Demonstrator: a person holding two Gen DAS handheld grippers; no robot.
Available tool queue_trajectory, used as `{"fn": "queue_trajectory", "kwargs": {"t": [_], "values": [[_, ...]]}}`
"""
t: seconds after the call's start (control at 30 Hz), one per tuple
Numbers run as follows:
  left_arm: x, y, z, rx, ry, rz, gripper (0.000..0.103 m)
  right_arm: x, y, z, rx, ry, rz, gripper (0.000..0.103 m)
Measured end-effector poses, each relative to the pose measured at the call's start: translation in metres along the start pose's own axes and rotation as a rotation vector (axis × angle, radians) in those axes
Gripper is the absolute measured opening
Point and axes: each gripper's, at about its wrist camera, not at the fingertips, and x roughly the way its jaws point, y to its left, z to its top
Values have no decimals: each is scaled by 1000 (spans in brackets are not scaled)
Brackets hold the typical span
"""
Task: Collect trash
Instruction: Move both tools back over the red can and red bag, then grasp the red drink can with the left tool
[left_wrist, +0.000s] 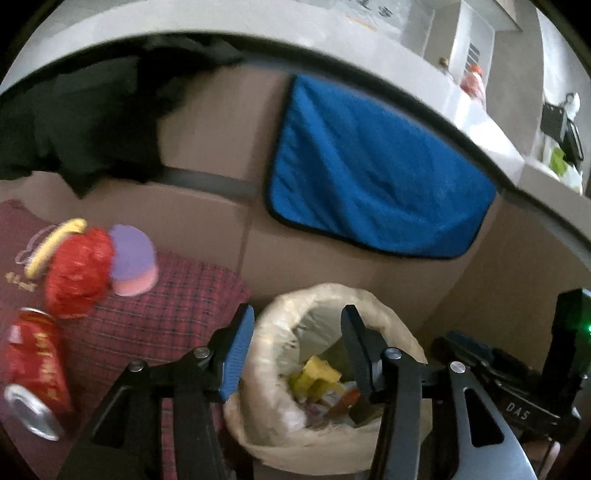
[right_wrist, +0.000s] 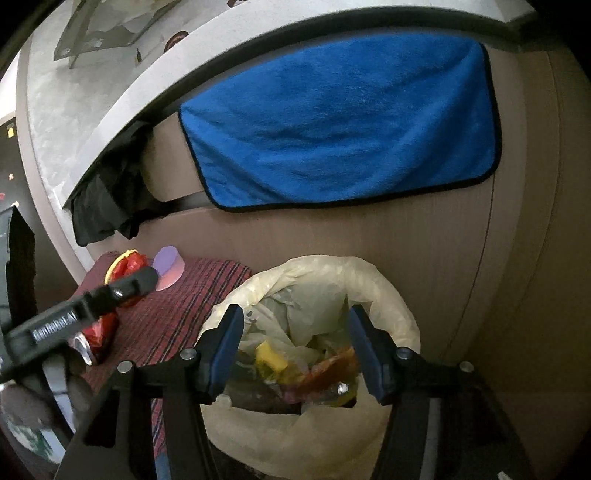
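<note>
A trash bin lined with a pale plastic bag (left_wrist: 280, 314) (right_wrist: 369, 273) stands below the counter and holds yellow and red wrappers (left_wrist: 321, 373) (right_wrist: 273, 356). My left gripper (left_wrist: 297, 334) is open and empty above the bin's left rim. My right gripper (right_wrist: 293, 332) is open and empty over the bin's mouth. On a red plaid cloth (left_wrist: 177, 295) (right_wrist: 184, 302) to the left lie a red can (left_wrist: 33, 365) (right_wrist: 94, 338), a crumpled red wrapper (left_wrist: 77, 269) (right_wrist: 131, 264) with a yellow strip (left_wrist: 55, 243), and a purple and pink sponge (left_wrist: 133, 260) (right_wrist: 170, 266).
A blue towel (left_wrist: 373, 177) (right_wrist: 343, 125) hangs on the brown cabinet front (left_wrist: 221, 122) under a grey counter edge (left_wrist: 406, 74). A black cloth (left_wrist: 92, 118) (right_wrist: 107, 199) hangs at the left. The left gripper's body (right_wrist: 74, 314) crosses the right wrist view.
</note>
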Motion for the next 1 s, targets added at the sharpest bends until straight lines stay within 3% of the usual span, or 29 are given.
{"fn": "queue_trajectory", "kwargs": {"t": [0.33, 0.53, 0.7, 0.9, 1.0], "values": [[-82, 85, 15, -79, -77, 159, 53, -14, 35, 0, -23, -14, 60, 56], [-107, 162, 6, -215, -26, 201, 55, -2, 76, -6, -81, 27, 116, 56], [-96, 205, -18, -323, 66, 188, 57, 10, 102, -15, -96, 69, 145, 56], [-60, 225, -39, -369, 167, 174, 57, 24, 130, -26, -133, 130, 177, 56], [-52, 235, -44, -393, 168, 139, 64, 28, 140, -29, -158, 145, 181, 56]]}}
